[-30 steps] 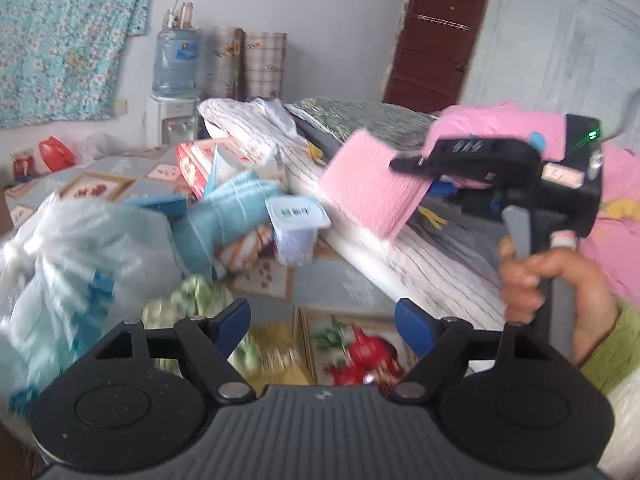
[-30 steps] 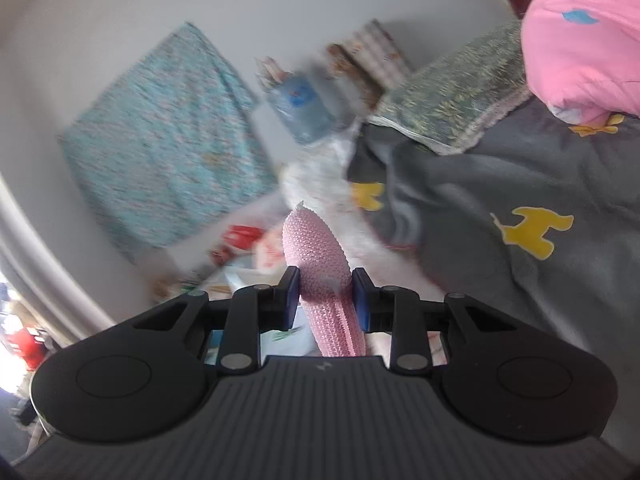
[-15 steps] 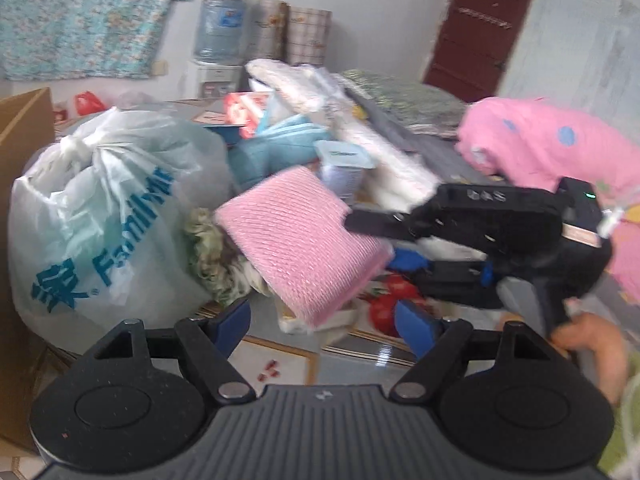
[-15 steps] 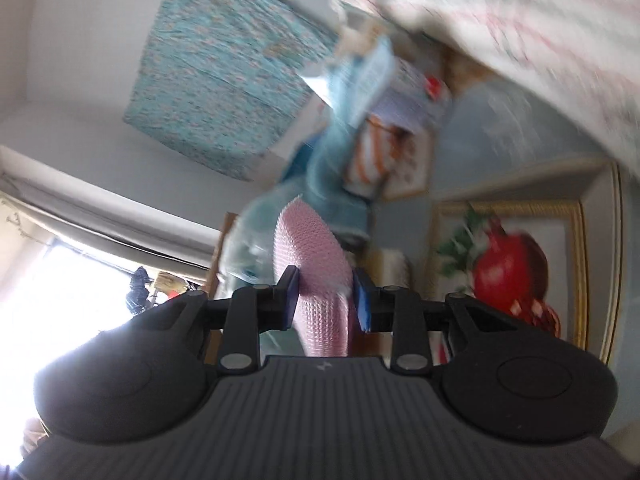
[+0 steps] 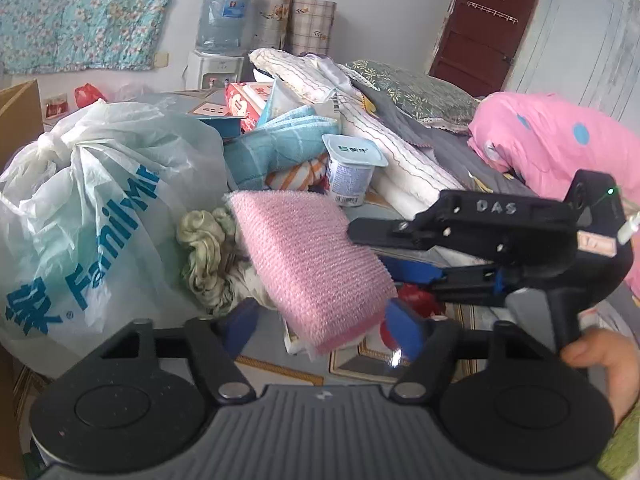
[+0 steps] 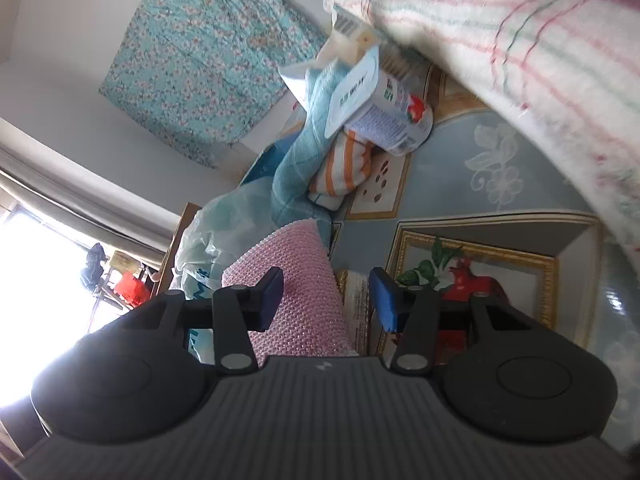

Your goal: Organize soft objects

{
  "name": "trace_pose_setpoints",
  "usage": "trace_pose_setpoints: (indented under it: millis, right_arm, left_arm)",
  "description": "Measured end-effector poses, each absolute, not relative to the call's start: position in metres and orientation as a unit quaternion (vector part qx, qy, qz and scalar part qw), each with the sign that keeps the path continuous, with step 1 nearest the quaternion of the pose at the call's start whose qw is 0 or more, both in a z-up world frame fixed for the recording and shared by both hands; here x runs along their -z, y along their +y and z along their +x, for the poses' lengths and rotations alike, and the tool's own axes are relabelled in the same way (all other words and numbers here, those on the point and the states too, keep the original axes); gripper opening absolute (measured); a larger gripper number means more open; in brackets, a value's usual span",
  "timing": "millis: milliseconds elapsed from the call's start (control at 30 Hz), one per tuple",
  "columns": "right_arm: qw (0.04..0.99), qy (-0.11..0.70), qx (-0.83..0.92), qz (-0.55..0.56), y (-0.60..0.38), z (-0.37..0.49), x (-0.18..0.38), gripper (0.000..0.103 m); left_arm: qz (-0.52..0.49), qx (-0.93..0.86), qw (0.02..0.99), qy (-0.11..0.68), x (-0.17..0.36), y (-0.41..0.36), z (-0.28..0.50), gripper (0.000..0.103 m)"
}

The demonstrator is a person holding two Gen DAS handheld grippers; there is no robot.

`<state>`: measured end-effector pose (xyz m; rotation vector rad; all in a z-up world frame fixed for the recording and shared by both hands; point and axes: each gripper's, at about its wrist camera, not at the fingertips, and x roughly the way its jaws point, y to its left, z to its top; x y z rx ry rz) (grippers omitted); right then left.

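A pink knitted sponge pad (image 5: 308,264) lies on the pile of soft things on the floor, over a crumpled green cloth (image 5: 204,256). It also shows in the right wrist view (image 6: 296,300). My right gripper (image 6: 326,300) is turned on its side, its jaws open around the pad's end without squeezing it; it also shows in the left wrist view (image 5: 404,256). My left gripper (image 5: 324,326) is open and empty just in front of the pad. A folded blue towel (image 5: 276,148) and an orange-striped cloth (image 5: 296,172) lie behind.
A big white plastic bag (image 5: 92,208) stands at the left beside a cardboard box (image 5: 20,112). A yogurt cup (image 5: 352,168) stands behind the pad. The bed with striped blanket (image 5: 392,148) and pink quilt (image 5: 560,136) is at the right. The floor (image 6: 460,168) is patterned.
My right gripper carried the pink pad from over the bed down to the floor pile and opened its jaws, letting go of the pad. My left gripper came closer.
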<state>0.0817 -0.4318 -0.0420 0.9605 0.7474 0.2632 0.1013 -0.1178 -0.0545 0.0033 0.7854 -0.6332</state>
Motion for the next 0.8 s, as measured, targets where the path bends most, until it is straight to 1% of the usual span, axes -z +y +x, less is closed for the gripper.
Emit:
trace_pose_setpoints:
  millis: [67, 133, 167, 367, 467, 600, 700, 800]
  right_arm:
    - [0.805, 0.351, -0.134, 0.459, -0.429, 0.085, 0.044, 0.047]
    - [0.803, 0.351, -0.143, 0.461, -0.426, 0.084, 0.043, 0.044]
    - [0.803, 0.351, -0.146, 0.458, -0.424, 0.083, 0.043, 0.043]
    - [0.817, 0.340, -0.145, 0.443, -0.420, 0.064, 0.021, 0.042]
    - [0.828, 0.326, -0.158, 0.429, -0.416, 0.060, -0.001, 0.041]
    - [0.837, 0.307, -0.201, 0.406, -0.395, 0.067, -0.038, 0.041]
    - [0.838, 0.301, -0.245, 0.384, -0.365, 0.087, -0.065, 0.041]
    - [0.828, 0.308, -0.288, 0.369, -0.328, 0.113, -0.086, 0.041]
  left_arm:
    - [0.002, 0.300, 0.877, 0.376, 0.055, -0.120, 0.105, 0.066]
    - [0.003, 0.298, 0.877, 0.377, 0.055, -0.123, 0.107, 0.059]
    - [0.002, 0.302, 0.875, 0.377, 0.055, -0.123, 0.107, 0.058]
    - [0.004, 0.320, 0.873, 0.368, 0.043, -0.122, 0.096, 0.059]
    - [0.002, 0.326, 0.877, 0.354, 0.027, -0.114, 0.088, 0.061]
    - [0.001, 0.309, 0.897, 0.316, -0.005, -0.092, 0.077, 0.068]
    - [0.004, 0.277, 0.913, 0.300, -0.028, -0.068, 0.075, 0.068]
    - [0.007, 0.239, 0.926, 0.292, -0.049, -0.039, 0.078, 0.072]
